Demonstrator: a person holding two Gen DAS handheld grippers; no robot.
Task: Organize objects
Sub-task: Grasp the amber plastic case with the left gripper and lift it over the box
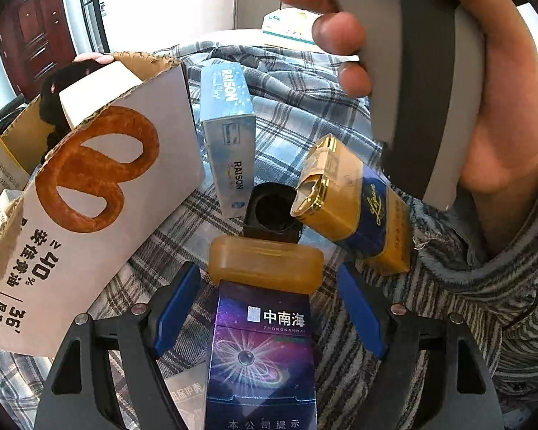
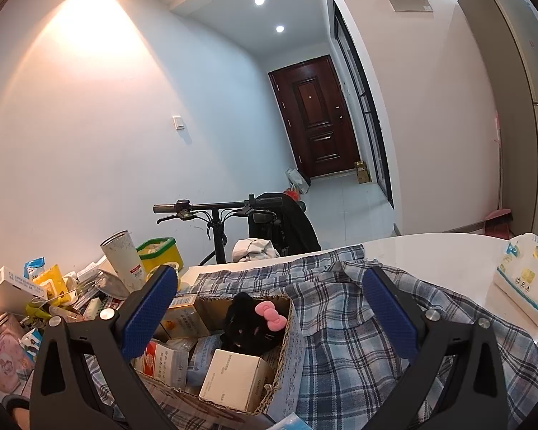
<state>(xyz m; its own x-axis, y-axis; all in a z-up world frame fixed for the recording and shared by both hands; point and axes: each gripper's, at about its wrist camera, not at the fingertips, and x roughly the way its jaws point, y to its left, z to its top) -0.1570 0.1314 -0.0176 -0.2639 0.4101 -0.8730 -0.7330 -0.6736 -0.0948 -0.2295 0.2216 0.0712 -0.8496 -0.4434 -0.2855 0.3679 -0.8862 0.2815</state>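
In the left wrist view my left gripper [image 1: 268, 267] points down at the plaid cloth [image 1: 297, 107], open. A purple cigarette pack [image 1: 262, 351] lies between its blue fingers [image 1: 175, 308], with a gap on each side. An amber translucent case [image 1: 265, 265] sits across the pack's far end. Beyond it are a black square cup [image 1: 272, 218], a leaning gold-and-blue pack [image 1: 355, 208] and a pale blue RAISON pack [image 1: 229, 150]. A cardboard box [image 1: 100, 186] with a pretzel picture stands at left. My right gripper [image 2: 269, 274] hangs open and empty over that box [image 2: 287, 337].
A person's hand [image 1: 502, 125] in a striped sleeve holds a grey handle at upper right. The box holds a black plush with a pink bow [image 2: 251, 322] and a white carton [image 2: 233, 380]. Clutter [image 2: 53, 286] fills the table's left; a tissue pack [image 2: 523, 279] lies right.
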